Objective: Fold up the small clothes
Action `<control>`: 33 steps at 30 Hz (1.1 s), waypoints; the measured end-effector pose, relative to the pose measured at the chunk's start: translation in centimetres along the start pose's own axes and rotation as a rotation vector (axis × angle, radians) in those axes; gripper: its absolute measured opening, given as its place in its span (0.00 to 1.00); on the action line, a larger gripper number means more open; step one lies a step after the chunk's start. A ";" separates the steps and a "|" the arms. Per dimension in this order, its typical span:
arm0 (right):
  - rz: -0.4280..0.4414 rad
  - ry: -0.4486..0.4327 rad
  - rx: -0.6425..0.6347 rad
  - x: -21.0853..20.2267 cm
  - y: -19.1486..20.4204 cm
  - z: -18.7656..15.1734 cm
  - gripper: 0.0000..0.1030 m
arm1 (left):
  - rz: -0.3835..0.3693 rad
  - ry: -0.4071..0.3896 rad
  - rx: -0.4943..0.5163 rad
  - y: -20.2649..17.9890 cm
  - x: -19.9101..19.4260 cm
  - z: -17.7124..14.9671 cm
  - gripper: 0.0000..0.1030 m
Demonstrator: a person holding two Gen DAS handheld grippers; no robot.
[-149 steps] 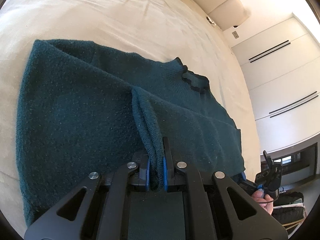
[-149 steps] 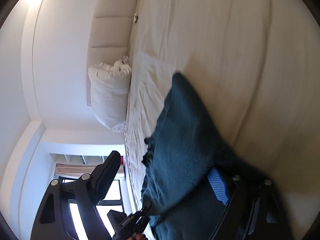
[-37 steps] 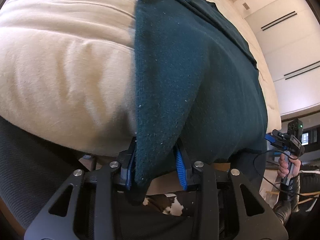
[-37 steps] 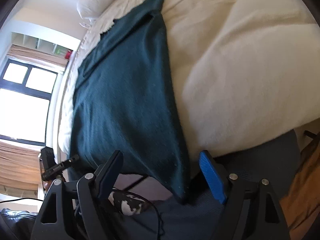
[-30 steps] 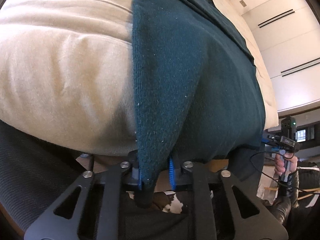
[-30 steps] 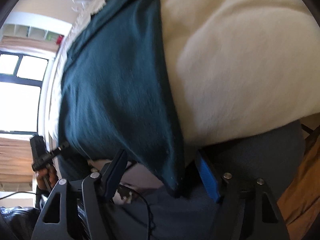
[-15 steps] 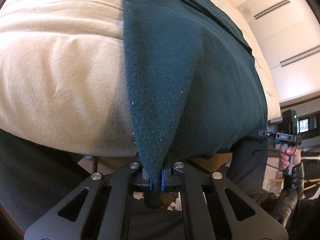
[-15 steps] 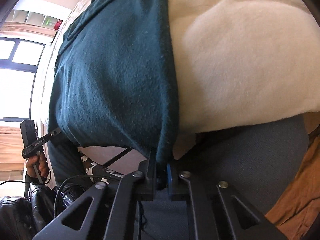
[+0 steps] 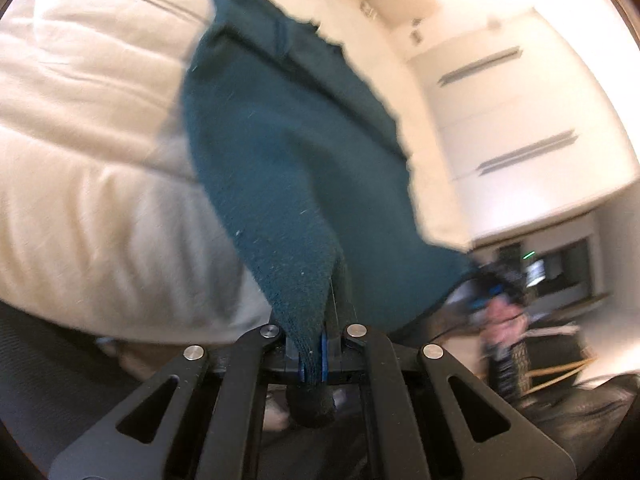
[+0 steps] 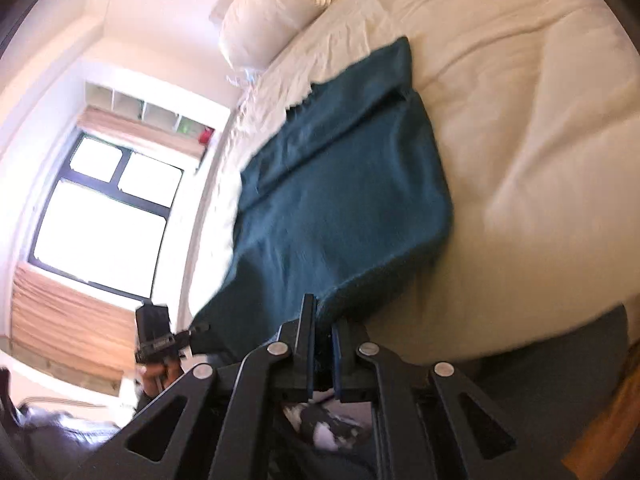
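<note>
- The left wrist view sits close behind the left gripper (image 9: 314, 354), low at the near edge of the bed (image 9: 88, 184), facing far and rightward toward the white cabinets (image 9: 532, 108).
- The right wrist view looks from behind the right gripper (image 10: 322, 354), facing far and leftward toward the window (image 10: 100, 216) and pillow (image 10: 268, 12).
- Both share the teal sweater (image 9: 288, 152) (image 10: 344, 184) and the bed (image 10: 520, 120); each also catches the opposite hand.

Fuzzy matt teal knit sweater (image 9: 280, 160) on soft, smooth cream cloth bedding (image 9: 88, 184)
</note>
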State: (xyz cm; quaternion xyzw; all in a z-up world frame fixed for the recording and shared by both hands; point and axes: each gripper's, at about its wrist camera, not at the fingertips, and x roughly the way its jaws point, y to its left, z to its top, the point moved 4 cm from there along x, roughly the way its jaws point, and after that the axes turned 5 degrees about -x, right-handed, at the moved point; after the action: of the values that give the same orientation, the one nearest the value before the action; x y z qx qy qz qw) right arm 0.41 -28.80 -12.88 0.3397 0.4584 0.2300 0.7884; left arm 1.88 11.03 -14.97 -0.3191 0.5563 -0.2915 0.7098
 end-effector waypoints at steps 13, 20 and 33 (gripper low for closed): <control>0.108 -0.161 0.121 1.0 0.2 7.0 0.07 | -0.302 -0.137 -0.297 0.9 -1.2 7.4 0.03; 0.098 -0.214 0.143 2.9 -0.1 12.3 0.07 | -0.351 -0.203 -0.400 1.3 -0.8 14.4 0.03; -0.021 -0.236 0.175 9.3 -3.3 23.3 0.07 | -0.292 -0.225 -0.488 3.1 5.2 27.7 0.03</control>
State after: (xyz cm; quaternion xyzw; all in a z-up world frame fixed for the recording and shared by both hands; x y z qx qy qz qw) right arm 25.44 -32.28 -12.50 0.4270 0.3844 0.1395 0.8065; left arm 30.22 12.54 -15.56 -0.5868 0.4760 -0.2111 0.6201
